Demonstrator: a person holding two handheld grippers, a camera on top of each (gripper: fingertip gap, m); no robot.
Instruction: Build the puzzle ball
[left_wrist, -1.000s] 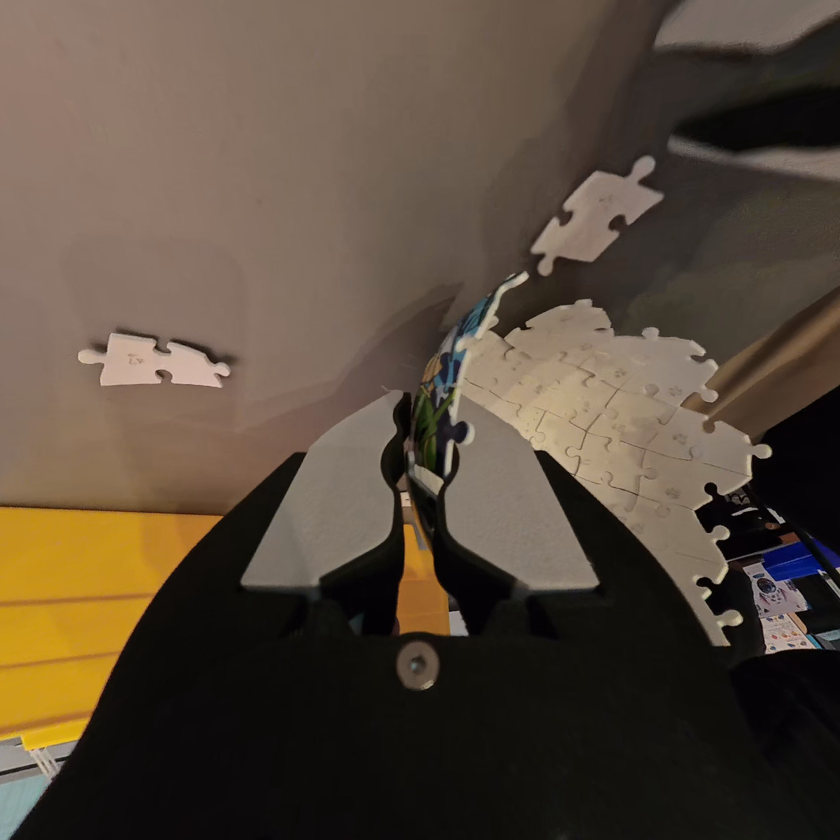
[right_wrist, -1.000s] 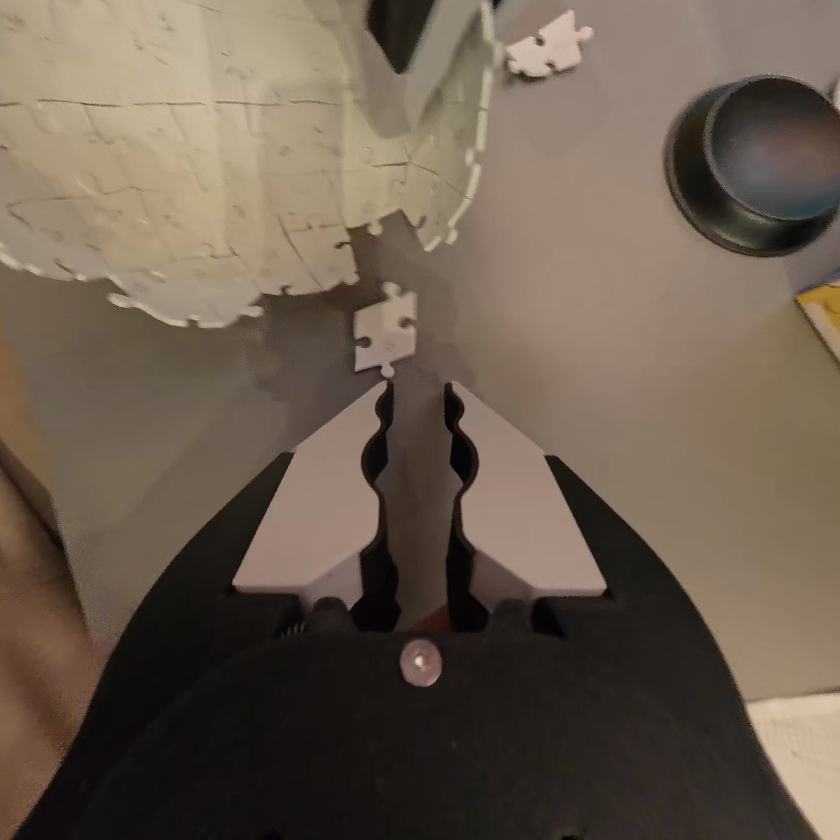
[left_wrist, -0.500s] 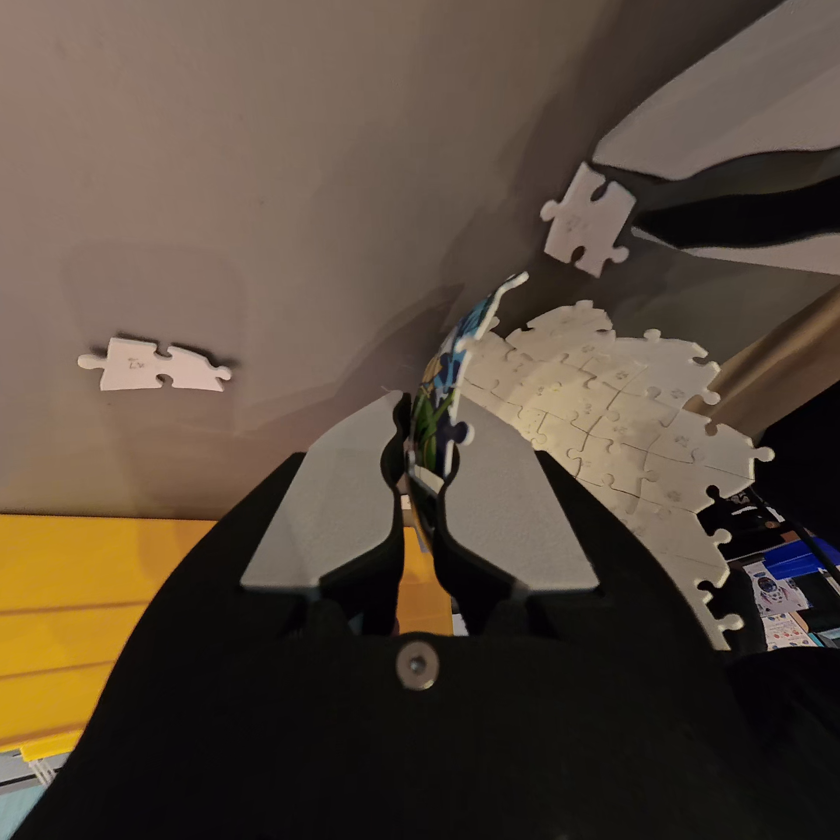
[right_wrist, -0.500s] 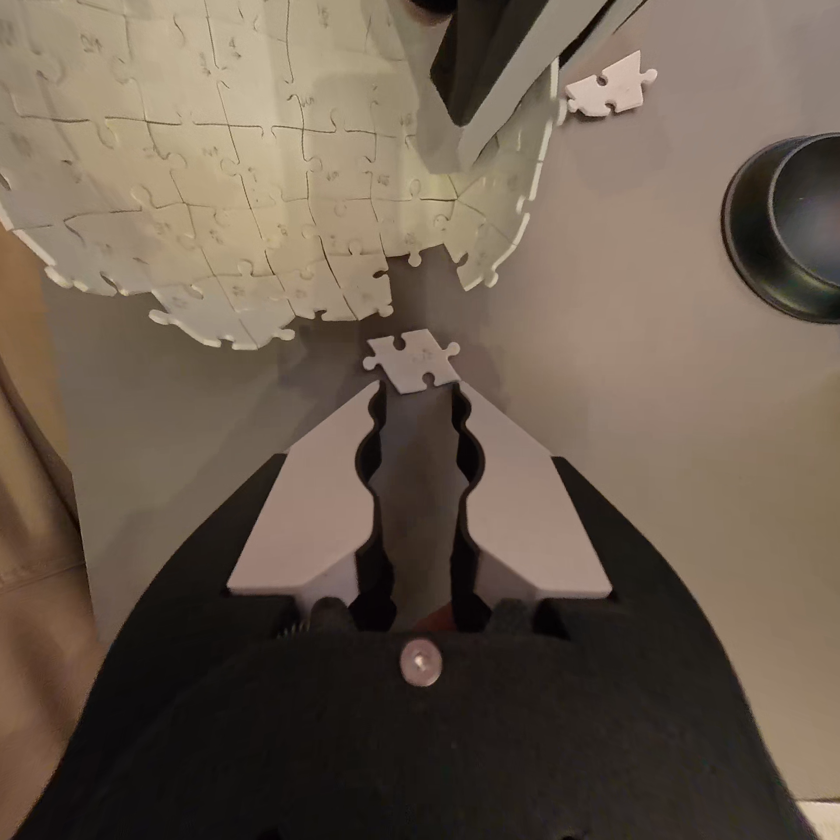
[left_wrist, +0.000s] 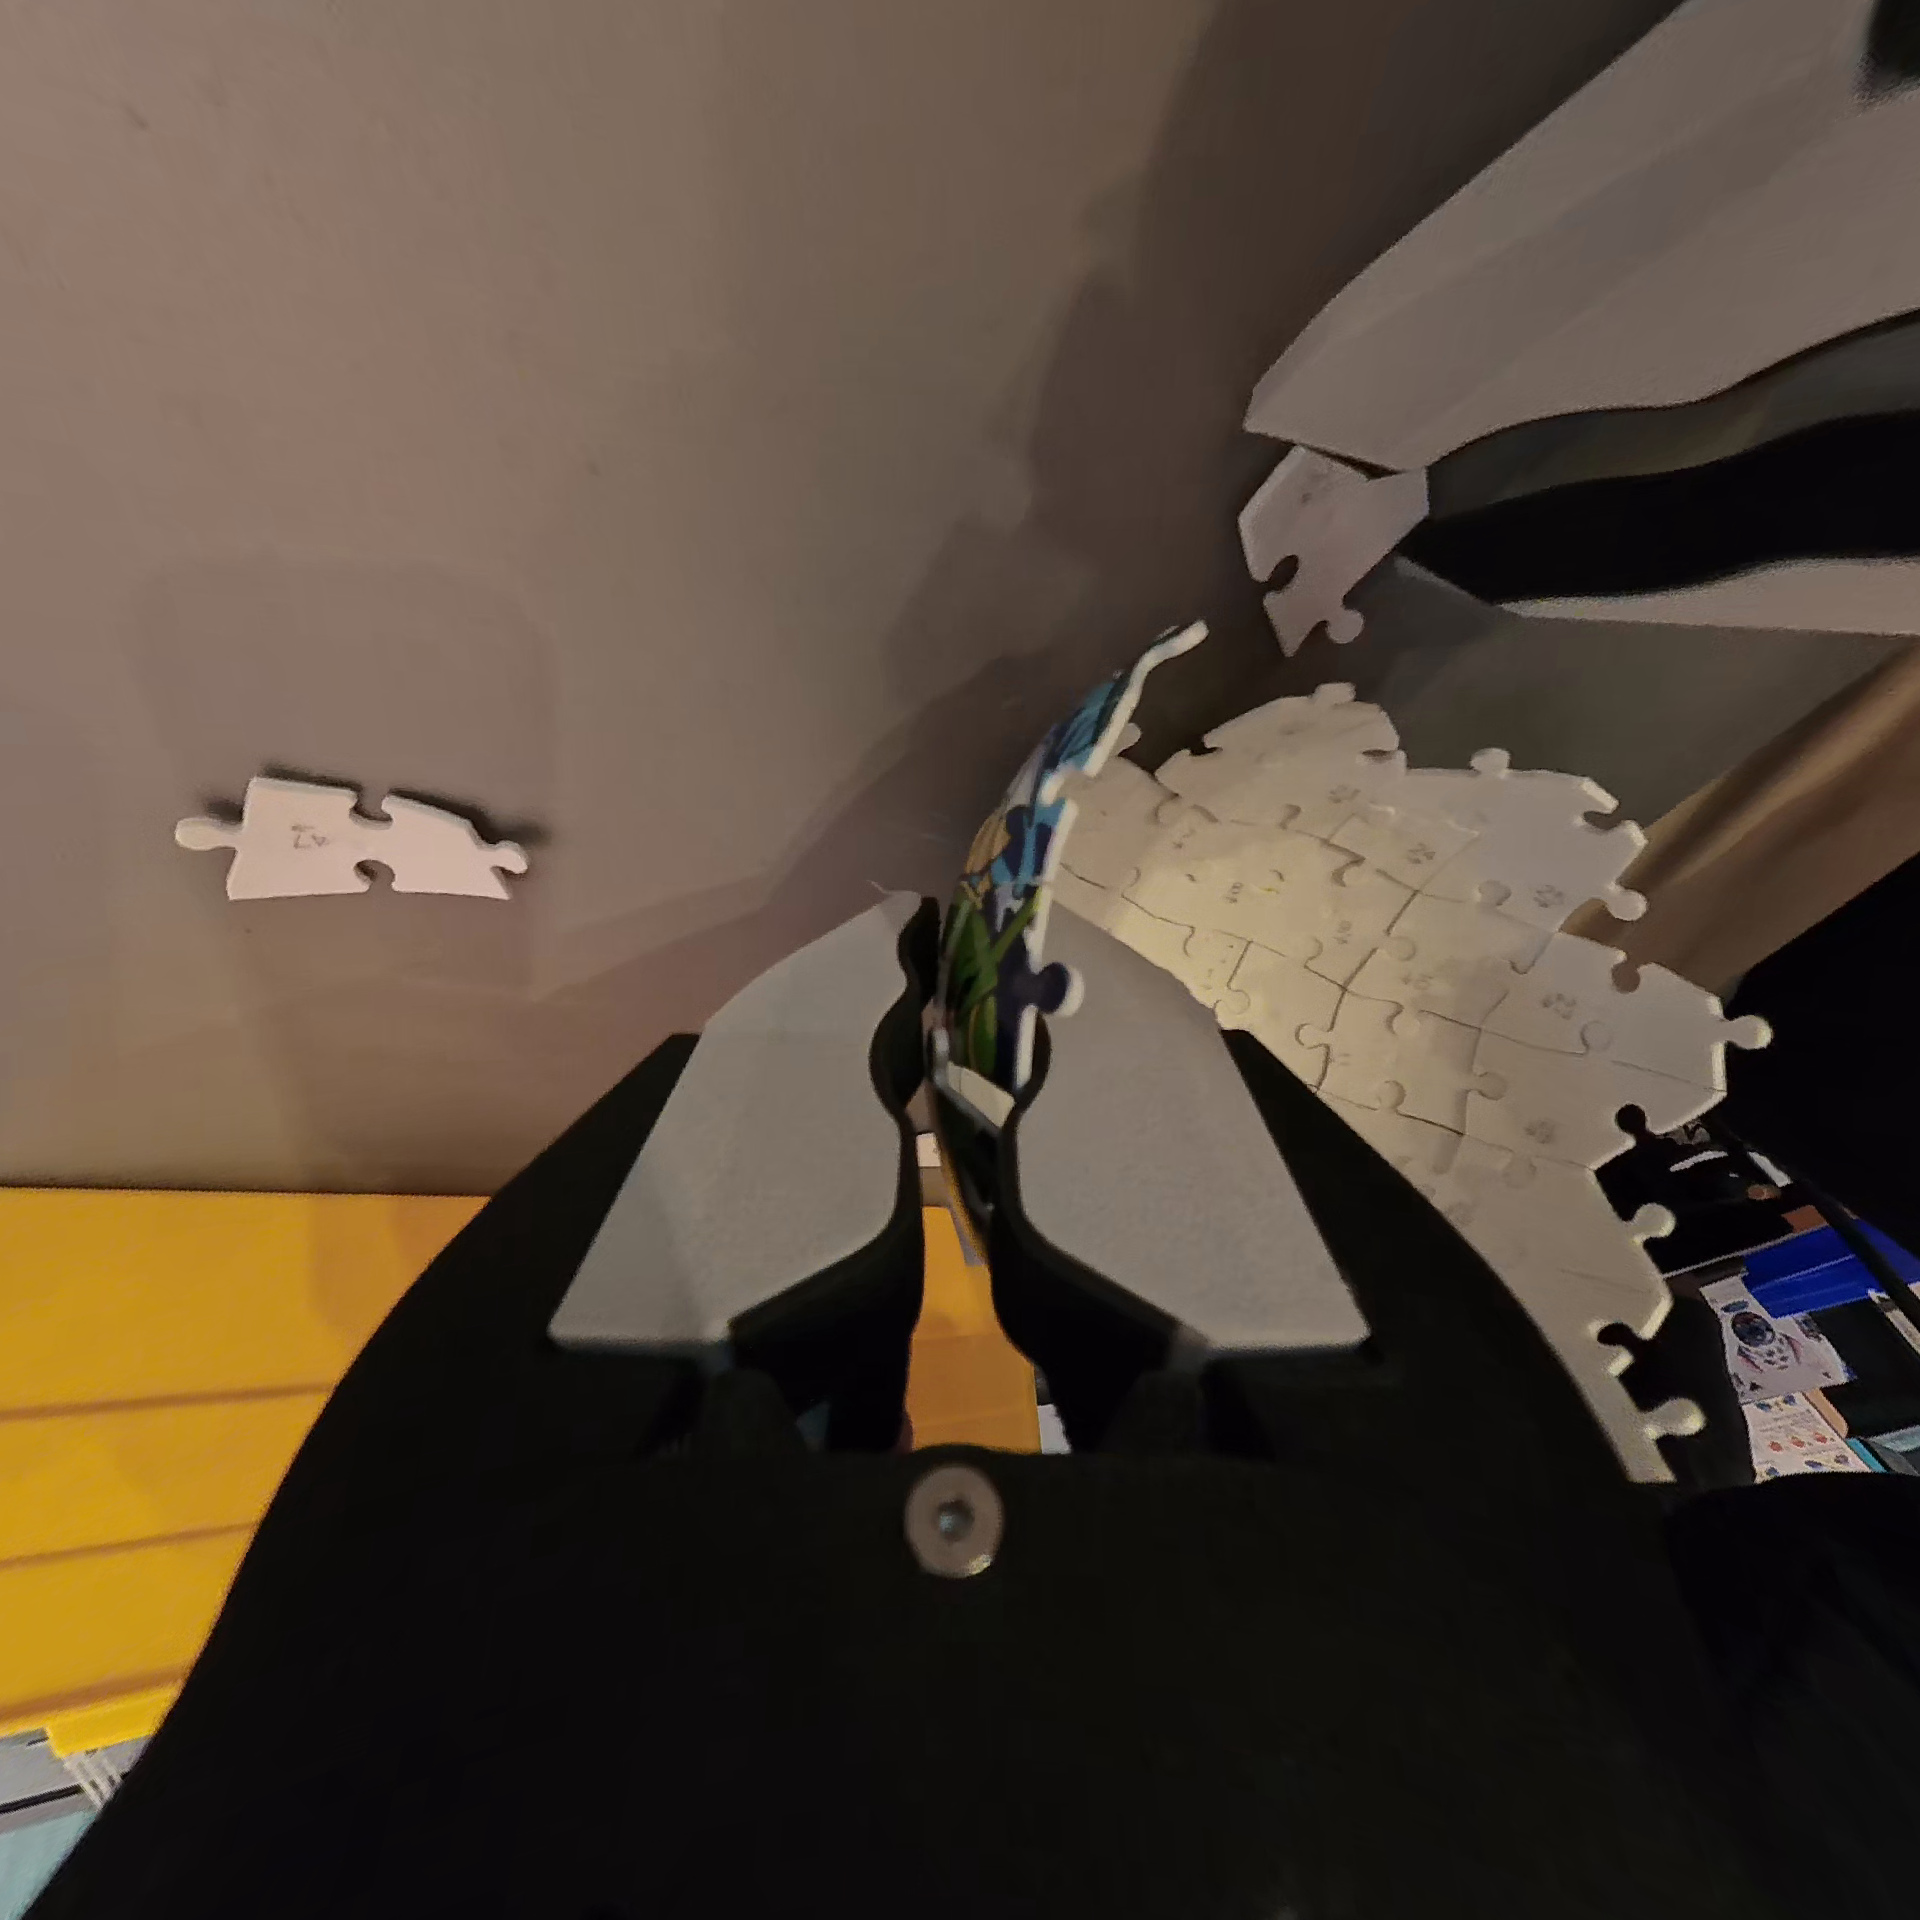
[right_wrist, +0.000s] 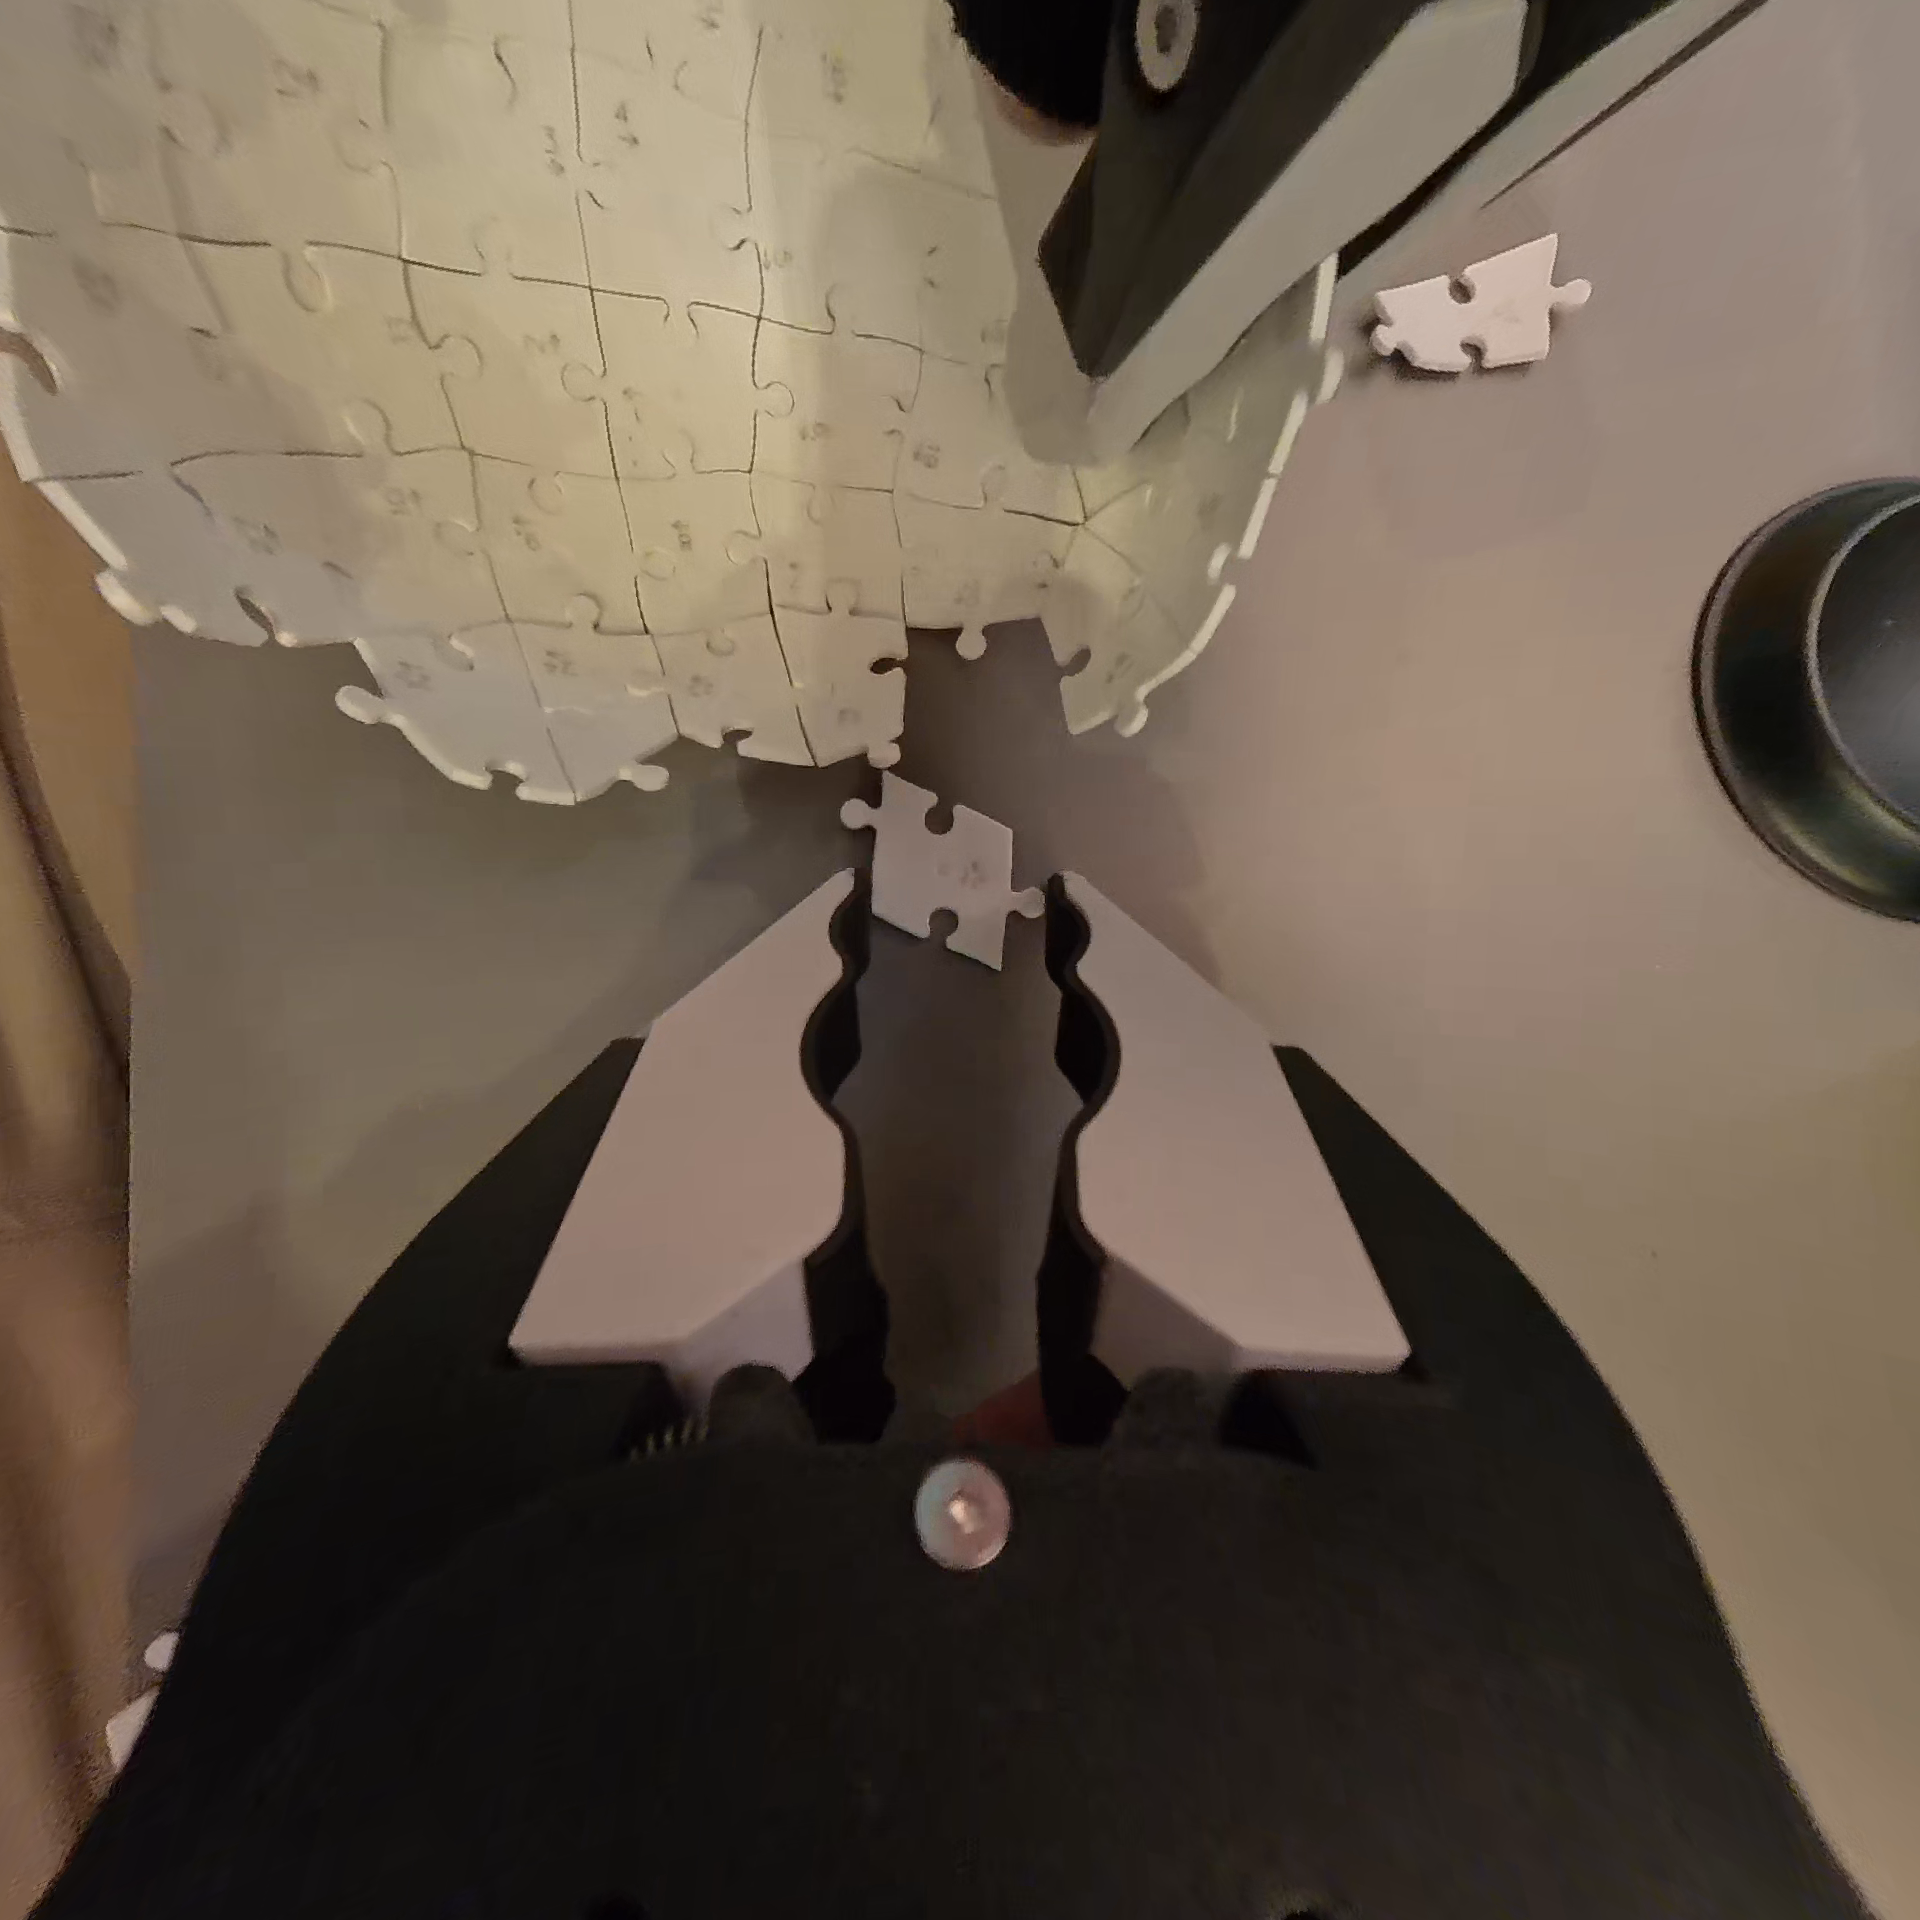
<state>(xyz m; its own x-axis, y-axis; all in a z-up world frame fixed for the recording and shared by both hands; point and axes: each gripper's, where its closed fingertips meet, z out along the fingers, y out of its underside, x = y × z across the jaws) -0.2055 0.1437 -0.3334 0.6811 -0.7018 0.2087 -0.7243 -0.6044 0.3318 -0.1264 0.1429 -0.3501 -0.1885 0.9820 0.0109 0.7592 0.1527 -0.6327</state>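
The partly built puzzle ball (left_wrist: 1403, 935) is a curved shell showing its white inner side, with a coloured outer face at its edge. My left gripper (left_wrist: 987, 935) is shut on the shell's edge and holds it above the grey table. In the right wrist view the shell (right_wrist: 520, 364) fills the upper left, with the left gripper (right_wrist: 1195, 312) clamped on its right rim. My right gripper (right_wrist: 951, 894) holds a single white puzzle piece (right_wrist: 945, 883) between its fingertips, just below a notch in the shell's lower edge. The piece (left_wrist: 1309, 551) also shows in the left wrist view.
Two joined white pieces (left_wrist: 353, 847) lie loose on the grey table (left_wrist: 623, 416); they also show in the right wrist view (right_wrist: 1475, 312). A black round stand (right_wrist: 1829, 696) sits at the right. A yellow surface (left_wrist: 208, 1351) borders the table. Small white pieces (right_wrist: 135, 1725) lie at lower left. The left gripper's tips are roughly 8 centimeters from the right gripper's.
My right gripper took hold of the single piece that lay on the table, lifted it and brought it close to the shell's edge. The left gripper has kept still.
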